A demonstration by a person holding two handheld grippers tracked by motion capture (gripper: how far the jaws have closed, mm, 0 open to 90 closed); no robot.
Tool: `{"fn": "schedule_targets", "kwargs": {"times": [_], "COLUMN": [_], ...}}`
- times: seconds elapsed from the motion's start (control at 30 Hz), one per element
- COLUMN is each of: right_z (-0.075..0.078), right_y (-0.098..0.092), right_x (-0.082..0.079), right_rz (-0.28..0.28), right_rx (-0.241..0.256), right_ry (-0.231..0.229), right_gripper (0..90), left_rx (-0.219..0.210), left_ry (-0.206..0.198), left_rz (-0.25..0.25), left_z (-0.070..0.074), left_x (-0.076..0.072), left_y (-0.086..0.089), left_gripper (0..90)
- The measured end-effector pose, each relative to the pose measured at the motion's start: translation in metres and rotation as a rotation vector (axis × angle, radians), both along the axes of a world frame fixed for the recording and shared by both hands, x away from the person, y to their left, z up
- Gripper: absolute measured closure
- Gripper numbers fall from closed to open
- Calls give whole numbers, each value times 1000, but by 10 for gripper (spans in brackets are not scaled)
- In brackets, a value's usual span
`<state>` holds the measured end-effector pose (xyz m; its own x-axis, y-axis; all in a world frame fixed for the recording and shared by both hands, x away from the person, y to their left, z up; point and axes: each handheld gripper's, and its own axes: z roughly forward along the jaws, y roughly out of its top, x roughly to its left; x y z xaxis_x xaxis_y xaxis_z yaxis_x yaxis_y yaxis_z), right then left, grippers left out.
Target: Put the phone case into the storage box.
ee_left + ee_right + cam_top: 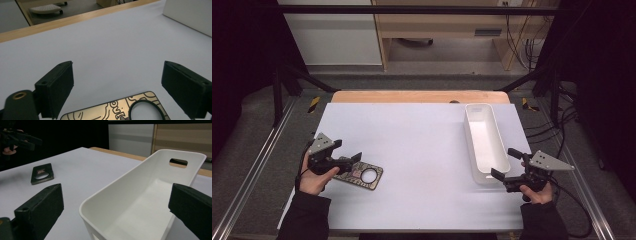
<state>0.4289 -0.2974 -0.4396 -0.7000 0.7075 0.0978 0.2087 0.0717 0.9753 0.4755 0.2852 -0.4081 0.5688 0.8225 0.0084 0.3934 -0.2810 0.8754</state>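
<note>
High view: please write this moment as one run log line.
left tongs: open, over flat plate | right tongs: open, at near end of white bin | bin: empty

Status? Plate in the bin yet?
Not yet. Done: nothing; the bin is empty. In hand: the left gripper, open, sits over the plate, which lies flat on the table; the right gripper, open, faces the bin's near end. Left: grasp, carry, drop.

Plate (362, 175) lies left on table (412, 145), bin (484, 142) right.
</note>
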Motion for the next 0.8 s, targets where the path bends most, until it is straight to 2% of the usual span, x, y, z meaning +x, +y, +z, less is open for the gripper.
{"fn": "schedule_targets", "kwargs": {"times": [0.1,0.33,0.6,0.8], "right_z": [0,0,0,0], "right_y": [0,0,0,1], "right_x": [0,0,0,0], "right_rz": [0,1,0,2], "right_rx": [-3,-2,1,-1], "right_ry": [0,0,1,1], "right_gripper": [4,4,4,4], "left_rx": [20,61,75,99], "left_ry": [12,29,78,93], "left_rz": [7,59,98,121], "left_z": [-4,-11,-20,-27], "left_x": [5,14,22,25], "left_y": [0,1,7,11], "left_gripper": [148,258,404,533]}}
